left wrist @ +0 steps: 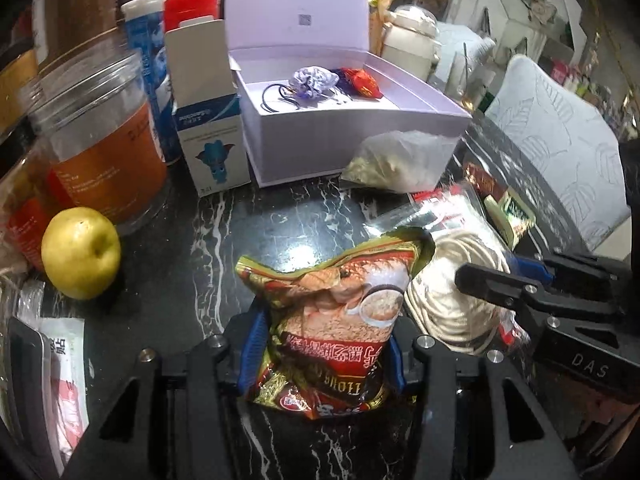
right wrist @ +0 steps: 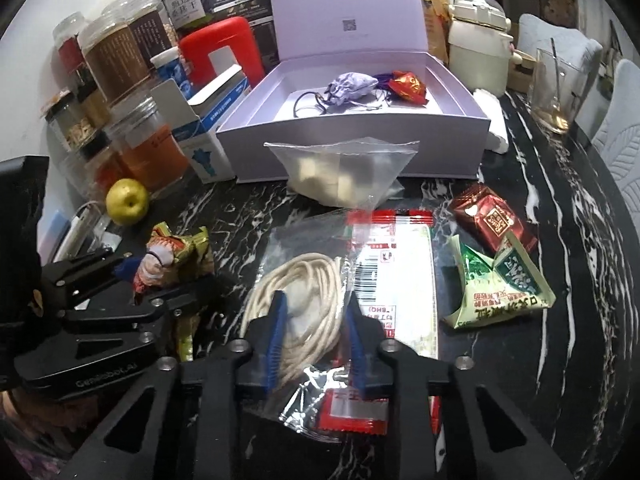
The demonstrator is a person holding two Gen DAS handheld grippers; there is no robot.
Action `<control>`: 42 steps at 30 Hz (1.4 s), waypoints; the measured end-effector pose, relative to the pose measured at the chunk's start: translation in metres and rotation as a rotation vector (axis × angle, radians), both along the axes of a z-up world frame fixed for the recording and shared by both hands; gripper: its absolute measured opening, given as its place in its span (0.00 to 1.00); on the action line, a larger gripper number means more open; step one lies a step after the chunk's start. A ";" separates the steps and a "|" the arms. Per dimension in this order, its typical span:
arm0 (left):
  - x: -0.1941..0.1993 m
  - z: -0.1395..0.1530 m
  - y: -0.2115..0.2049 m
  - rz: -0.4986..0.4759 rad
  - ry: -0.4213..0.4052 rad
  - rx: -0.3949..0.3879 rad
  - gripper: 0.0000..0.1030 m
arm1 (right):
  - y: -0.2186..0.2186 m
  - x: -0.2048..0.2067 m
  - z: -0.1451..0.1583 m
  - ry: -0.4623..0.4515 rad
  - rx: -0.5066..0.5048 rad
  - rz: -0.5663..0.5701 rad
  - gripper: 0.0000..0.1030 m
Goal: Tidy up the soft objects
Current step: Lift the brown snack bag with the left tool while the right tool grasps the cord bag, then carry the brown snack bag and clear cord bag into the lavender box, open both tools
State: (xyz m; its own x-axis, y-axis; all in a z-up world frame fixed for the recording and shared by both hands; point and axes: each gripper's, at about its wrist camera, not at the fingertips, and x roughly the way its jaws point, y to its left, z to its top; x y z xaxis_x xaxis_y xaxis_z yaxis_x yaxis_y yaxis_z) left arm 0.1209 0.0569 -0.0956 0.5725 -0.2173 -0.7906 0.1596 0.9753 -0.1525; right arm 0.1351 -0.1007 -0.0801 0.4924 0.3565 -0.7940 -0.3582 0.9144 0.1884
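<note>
The left gripper (left wrist: pixel 320 354) has its jaws clamped on a crumpled red-and-gold snack packet (left wrist: pixel 336 312), blue pads pressing both sides of it, the packet standing up from the dark marbled bench (left wrist: pixel 224 216) with its top flaring free above the jaws. Just beside it, the right gripper (right wrist: pixel 316 344) sits over a clear bag holding a coil of cream cord (right wrist: pixel 298 300); its jaws stand narrow, one blue pad on each side of the bag and coil, though whether they actually squeeze it is hard to tell. That bag overlaps a flat red-and-white sachet (right wrist: pixel 394 264). Beyond lies a clear pouch of pale lumps (right wrist: pixel 344 172), touching the front of an open lilac box (right wrist: pixel 360 148), where a lilac drawstring pouch (right wrist: pixel 350 86) and a red packet (right wrist: pixel 408 86) already rest.
</note>
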 end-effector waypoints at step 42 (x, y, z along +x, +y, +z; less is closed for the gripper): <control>-0.041 0.090 -0.042 -0.087 -0.219 -0.076 0.45 | -0.059 -0.081 0.081 -0.240 0.028 -0.128 0.12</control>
